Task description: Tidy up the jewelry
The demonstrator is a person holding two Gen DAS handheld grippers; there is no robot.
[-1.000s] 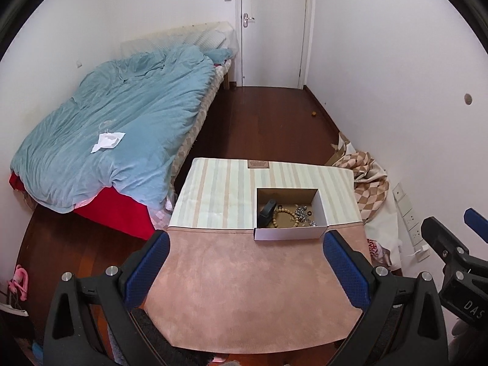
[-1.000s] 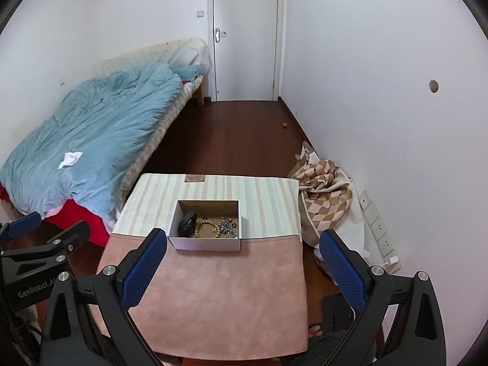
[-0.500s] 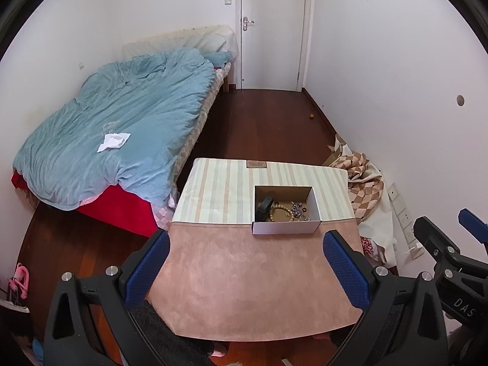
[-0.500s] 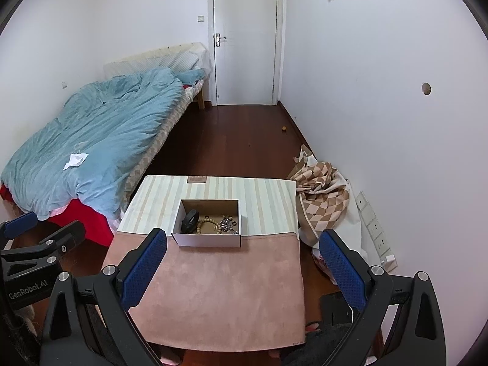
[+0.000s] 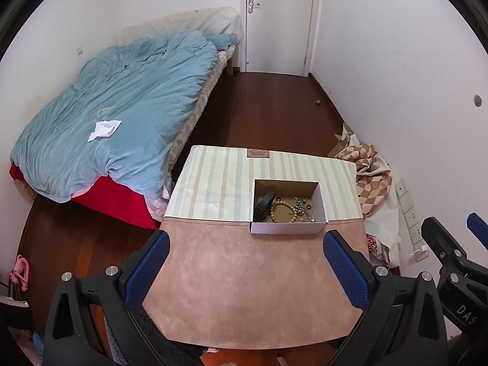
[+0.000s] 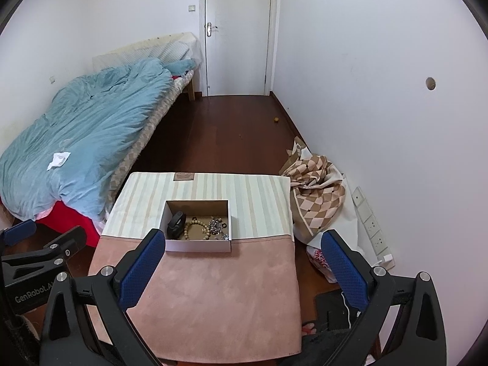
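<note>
Left gripper (image 5: 245, 267): it is hovering above the pink mat, jaws standing wide apart, holding nothing.
Right gripper (image 6: 241, 262): it is hovering a little to the right of the left one, jaws also wide apart and empty.
Jewelry box (image 5: 288, 228): a small open cardboard box is sitting near the middle of the table, on the line where the pink mat (image 5: 244, 289) is meeting the striped cloth (image 5: 219, 183).
Inside the box: a black item (image 6: 176, 224) is leaning at the left side, a wooden bead bracelet (image 6: 196, 228) is lying in the middle, and a heap of small silver pieces (image 6: 217, 227) with some dark rings is lying at the right. All are mixed together in one space.
Progress: I am judging that the task is only at its beginning. Nothing is lying outside the box, nothing is being gripped, and no sorting is showing.
What is left: I think almost everything, taking the pieces out one by one and laying them apart.
Surroundings: a bed with a blue blanket (image 5: 122, 106) is standing to the left, a checkered cloth (image 6: 317, 195) is lying on the floor to the right, and a white door (image 6: 238, 30) is standing at the far end.
In the way: nothing is lying between the grippers and the box. The box walls and the tangled small pieces are looking like the main difficulty.
</note>
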